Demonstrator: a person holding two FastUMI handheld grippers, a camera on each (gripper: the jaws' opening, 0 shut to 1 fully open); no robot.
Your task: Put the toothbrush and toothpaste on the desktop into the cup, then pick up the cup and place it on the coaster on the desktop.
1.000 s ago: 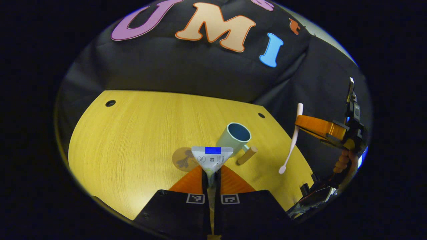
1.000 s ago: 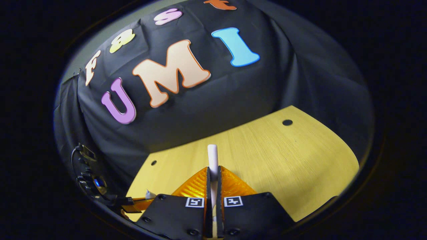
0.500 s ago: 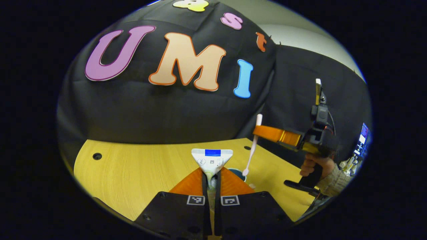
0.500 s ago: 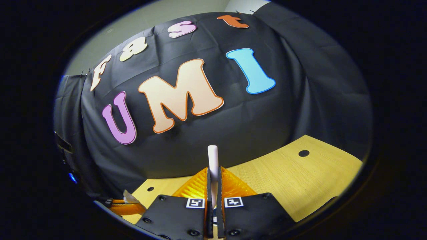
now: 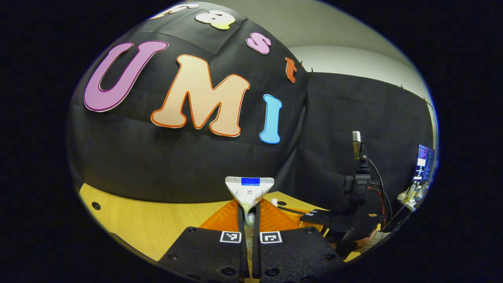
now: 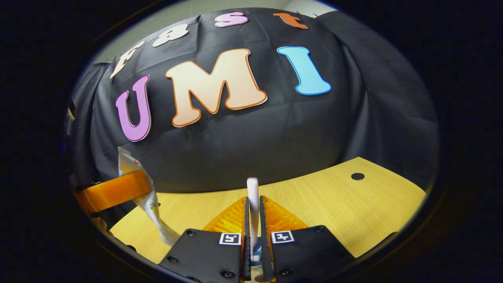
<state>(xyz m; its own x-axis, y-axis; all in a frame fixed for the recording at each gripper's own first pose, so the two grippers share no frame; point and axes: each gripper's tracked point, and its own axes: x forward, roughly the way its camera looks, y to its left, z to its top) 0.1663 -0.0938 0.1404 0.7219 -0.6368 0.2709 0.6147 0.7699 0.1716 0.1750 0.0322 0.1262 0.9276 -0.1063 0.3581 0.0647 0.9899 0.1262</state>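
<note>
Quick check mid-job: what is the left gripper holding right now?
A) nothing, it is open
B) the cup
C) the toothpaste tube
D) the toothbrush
C: in the left gripper view the left gripper has both fingers closed on the toothpaste tube, whose flat crimped end sticks up between them; the white toothbrush sits in the right gripper instead.

Black cloth wall, yellow wooden desktop, pale wall above
</note>
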